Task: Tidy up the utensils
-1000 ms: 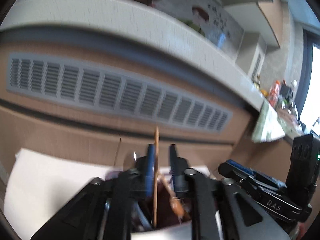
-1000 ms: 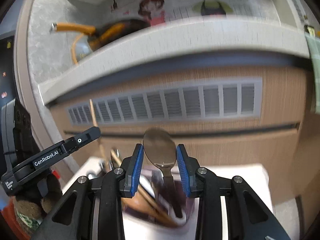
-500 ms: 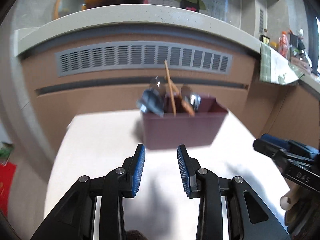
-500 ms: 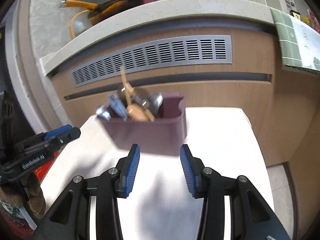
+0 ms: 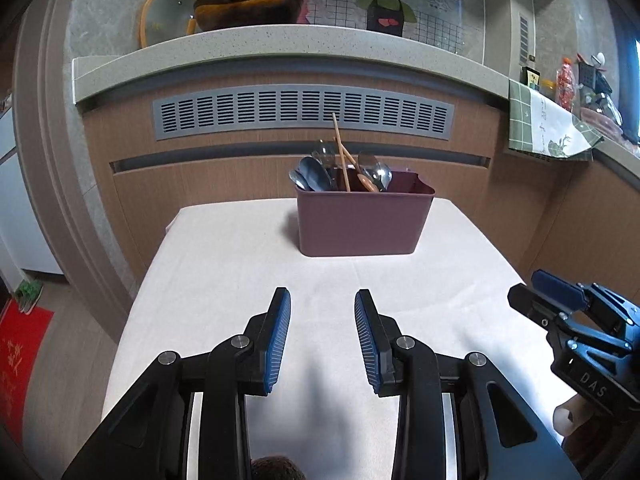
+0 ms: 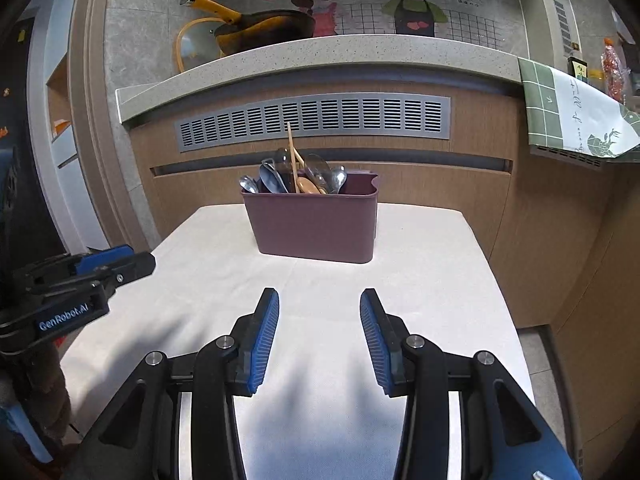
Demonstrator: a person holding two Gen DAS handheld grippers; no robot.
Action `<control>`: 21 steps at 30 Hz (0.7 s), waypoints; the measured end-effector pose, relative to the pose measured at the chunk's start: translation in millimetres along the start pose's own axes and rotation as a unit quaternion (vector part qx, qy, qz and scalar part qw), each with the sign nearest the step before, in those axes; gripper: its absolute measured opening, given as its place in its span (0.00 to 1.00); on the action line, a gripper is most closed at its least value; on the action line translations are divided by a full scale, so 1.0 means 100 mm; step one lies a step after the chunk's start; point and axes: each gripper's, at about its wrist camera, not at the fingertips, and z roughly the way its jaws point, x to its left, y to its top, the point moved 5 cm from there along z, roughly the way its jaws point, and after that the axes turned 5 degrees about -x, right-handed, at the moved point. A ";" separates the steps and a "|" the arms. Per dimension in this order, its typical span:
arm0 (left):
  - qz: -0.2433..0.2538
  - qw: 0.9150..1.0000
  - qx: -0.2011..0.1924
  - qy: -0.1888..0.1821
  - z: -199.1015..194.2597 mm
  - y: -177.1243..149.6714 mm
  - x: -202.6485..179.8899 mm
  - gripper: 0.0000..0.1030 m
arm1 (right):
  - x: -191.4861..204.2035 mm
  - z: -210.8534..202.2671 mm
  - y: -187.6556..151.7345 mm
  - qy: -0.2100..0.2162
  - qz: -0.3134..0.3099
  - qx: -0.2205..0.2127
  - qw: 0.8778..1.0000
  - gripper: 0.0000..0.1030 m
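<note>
Item: one maroon bin [image 5: 364,222], standing upright at the far end of the white table [image 5: 224,264], all places below given from the bin. Contents: utensils stood handle-down with bowls and tips above the rim, which suits sorting at a glance; all crowd the bin's left half, the right half showing none above its rim. Count, as far as overlap allows: spoons [image 6: 276,178], about five metal bowls visible, exact number uncertain; one wooden spoon [image 6: 308,186], leaning among them; chopsticks [image 5: 341,152], two, the taller rising well above the rim and crossing the shorter. Table before the bin: no loose utensil visible, so by judgement the gathering is done or nearly so. Grippers: two. Left gripper [image 5: 322,336], on the near side of the bin and well apart from it, jaws spread wide, holding nothing. Right gripper [image 6: 319,336], likewise near side, well apart, jaws wide, nothing between them. Each points toward the bin, likely a resting stance after release. Behind the bin: one grey vent [image 5: 304,114] in a wood panel; above that, one pan [image 6: 264,28] on the counter.
</note>
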 end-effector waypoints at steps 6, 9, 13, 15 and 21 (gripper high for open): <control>-0.002 1.000 0.003 -0.004 0.00 0.00 -0.01 0.33 | 0.01 -0.02 0.00 0.000 -0.004 -0.001 1.000 0.39; -0.001 1.000 0.003 -0.006 -0.01 0.00 -0.02 0.33 | 0.01 -0.03 -0.01 0.000 -0.004 0.001 1.000 0.39; 0.000 1.000 0.003 -0.007 -0.01 0.00 -0.03 0.33 | 0.01 -0.04 -0.01 0.000 -0.005 0.001 1.000 0.39; -0.001 1.000 0.003 -0.007 -0.01 0.00 -0.03 0.33 | 0.01 -0.04 -0.01 -0.002 -0.005 0.001 1.000 0.39; -0.002 1.000 0.001 -0.008 -0.01 0.01 -0.02 0.33 | 0.01 -0.05 -0.01 -0.004 -0.007 -0.001 1.000 0.39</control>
